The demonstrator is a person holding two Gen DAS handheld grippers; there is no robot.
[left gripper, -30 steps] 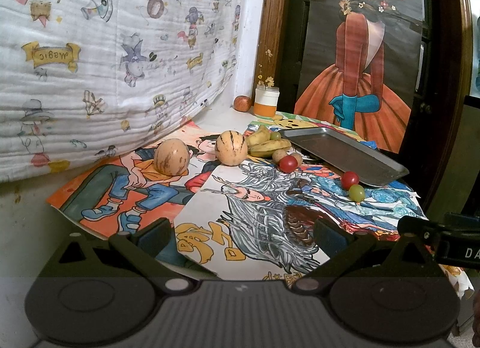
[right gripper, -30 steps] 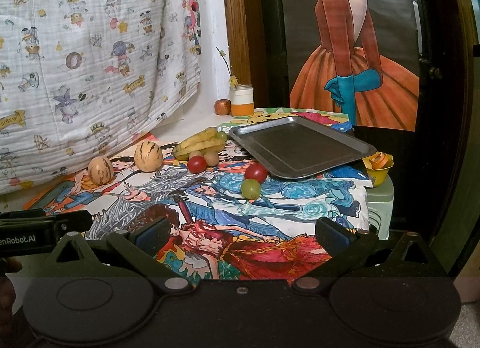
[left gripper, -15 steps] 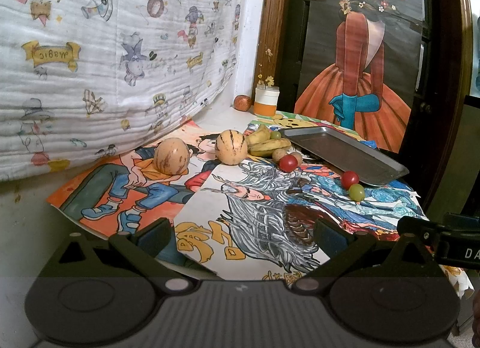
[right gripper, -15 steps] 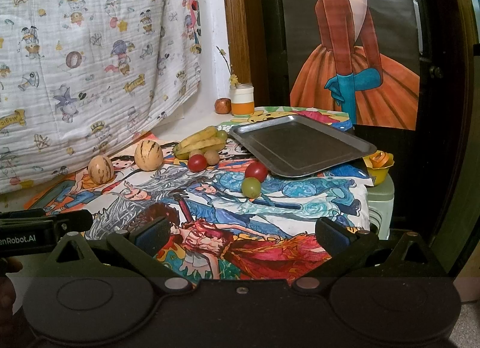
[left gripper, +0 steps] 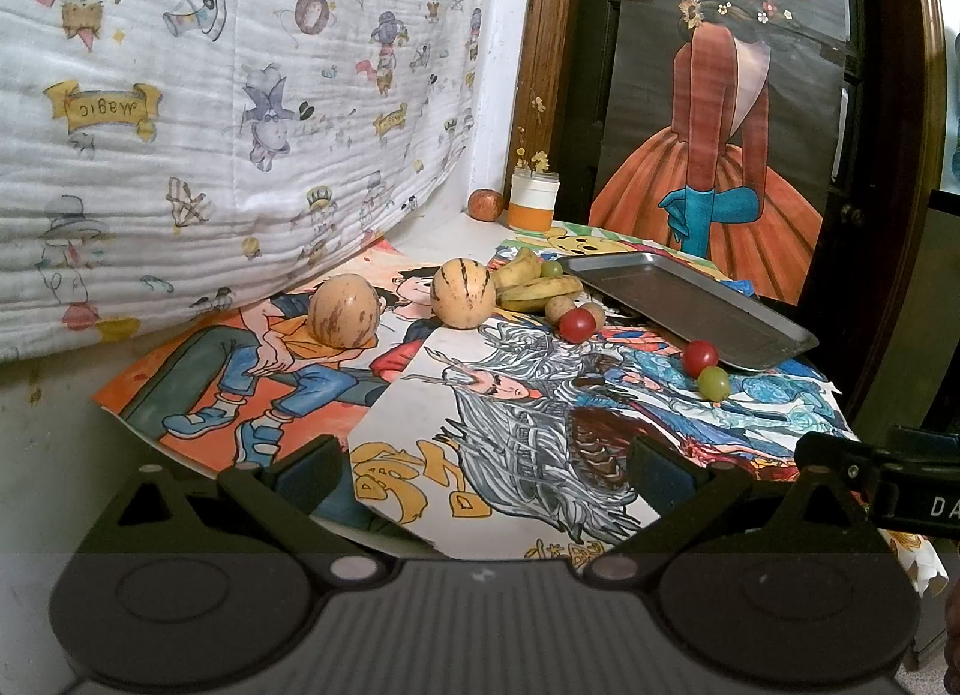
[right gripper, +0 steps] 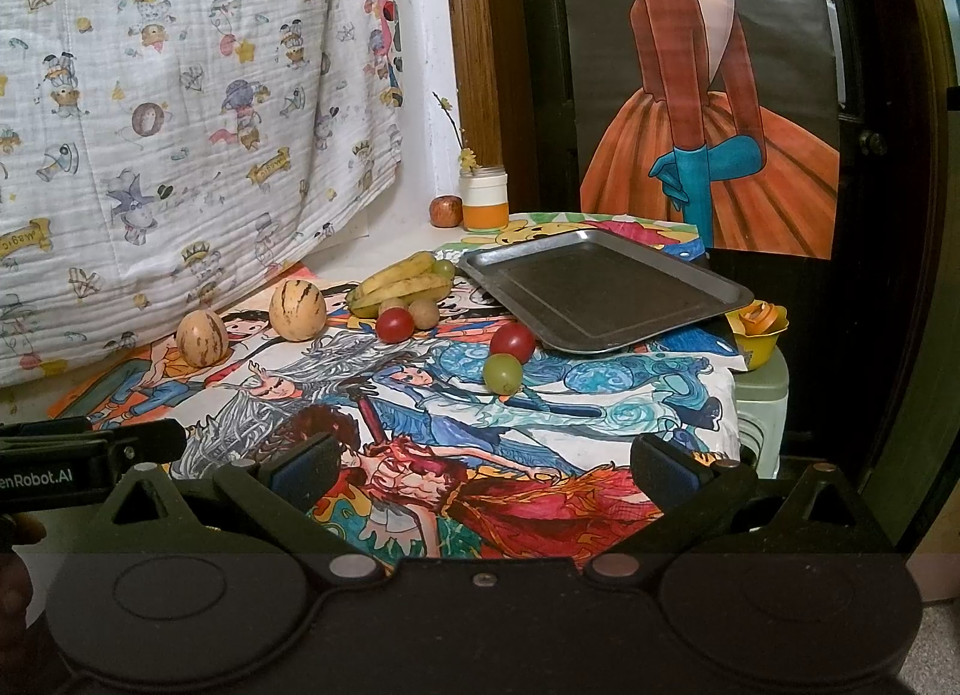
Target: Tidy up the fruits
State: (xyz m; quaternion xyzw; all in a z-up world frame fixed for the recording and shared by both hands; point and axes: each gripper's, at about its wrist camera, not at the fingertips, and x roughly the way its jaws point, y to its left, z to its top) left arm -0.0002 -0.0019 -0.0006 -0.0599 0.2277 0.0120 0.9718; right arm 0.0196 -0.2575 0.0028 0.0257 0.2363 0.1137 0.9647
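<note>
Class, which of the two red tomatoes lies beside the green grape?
The tomato at the tray's near edge; the other sits by the bananas.

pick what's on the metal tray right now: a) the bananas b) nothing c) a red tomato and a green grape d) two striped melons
b: the metal tray shows a bare dark inside in both views, while the bananas, the two striped melons, the red tomato and the green grape all lie on the drawings beside it.

We see a cartoon-print cloth (left gripper: 240,95) left of our tongs, a white-and-orange jar (right gripper: 483,207) far ahead, a painted poster (right gripper: 708,95) beyond, a yellow bowl (right gripper: 757,329) right.
</note>
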